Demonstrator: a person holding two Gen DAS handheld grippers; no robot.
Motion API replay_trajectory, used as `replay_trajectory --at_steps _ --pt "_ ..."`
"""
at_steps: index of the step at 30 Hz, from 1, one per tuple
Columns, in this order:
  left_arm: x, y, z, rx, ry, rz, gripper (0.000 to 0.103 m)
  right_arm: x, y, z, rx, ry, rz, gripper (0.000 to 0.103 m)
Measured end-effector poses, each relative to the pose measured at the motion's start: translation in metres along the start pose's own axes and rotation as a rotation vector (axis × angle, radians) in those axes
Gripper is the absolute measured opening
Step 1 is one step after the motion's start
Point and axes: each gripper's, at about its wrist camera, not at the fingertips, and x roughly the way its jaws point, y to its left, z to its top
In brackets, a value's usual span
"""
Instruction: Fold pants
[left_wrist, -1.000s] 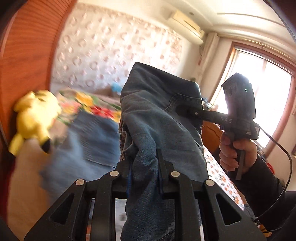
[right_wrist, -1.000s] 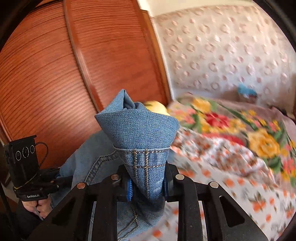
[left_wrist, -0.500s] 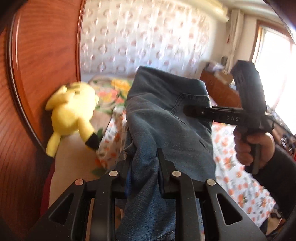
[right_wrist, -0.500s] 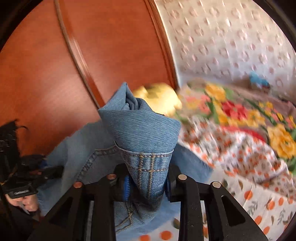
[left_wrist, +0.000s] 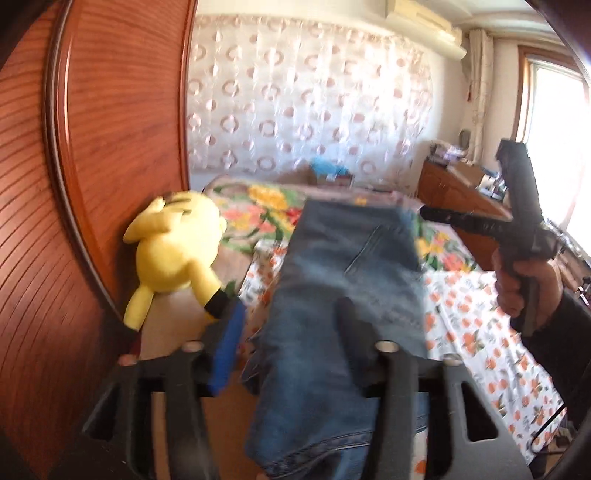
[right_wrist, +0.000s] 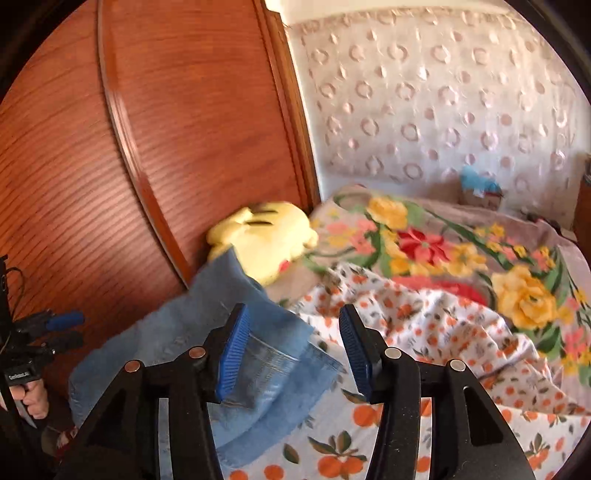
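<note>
The blue denim pants (left_wrist: 347, 295) lie along the bed, blurred with motion, and reach between and under my left gripper's fingers. My left gripper (left_wrist: 288, 332) is open, the denim loose between its jaws. In the right wrist view the pants (right_wrist: 207, 354) lie at the lower left on the orange-print sheet, a hem fold just below my right gripper (right_wrist: 295, 349), which is open and holds nothing. The right gripper also shows in the left wrist view (left_wrist: 424, 214), held by a hand beyond the pants' far right corner. The left gripper shows at the right wrist view's left edge (right_wrist: 61, 328).
A yellow plush toy (left_wrist: 177, 254) lies against the wooden headboard (left_wrist: 92, 166) left of the pants. A floral blanket (right_wrist: 443, 243) is bunched at the far side of the bed. A wooden dresser (left_wrist: 461, 192) and a bright window stand at the right.
Both grippers have opened and let go of the pants. The denim, held up and bunched before, has dropped flat onto the bed. Both cameras have tilted down toward the bed.
</note>
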Motion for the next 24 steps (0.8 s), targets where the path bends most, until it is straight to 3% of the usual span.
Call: replay_trajectory --at_steps 5,8,11,17,24 --pt "0.004 -0.020 -0.004 0.013 -0.002 -0.044 0.057 0.005 0.036 -0.017 -0.118 -0.004 0.056 0.047" --pt "0.014 -0.026 -0.019 0.018 0.036 -0.042 0.057 0.032 0.033 -0.025 -0.149 0.011 0.010 0.047" --pt "0.028 -0.024 -0.037 0.016 0.086 -0.025 0.057 0.058 0.020 -0.025 -0.119 0.095 -0.099 0.047" --pt "0.030 -0.005 -0.060 -0.081 0.084 -0.055 0.057 0.080 0.007 -0.029 -0.056 0.130 -0.048 0.047" --pt "0.032 -0.014 -0.071 -0.061 0.082 -0.025 0.057 0.087 0.004 -0.025 -0.064 0.136 -0.075 0.048"
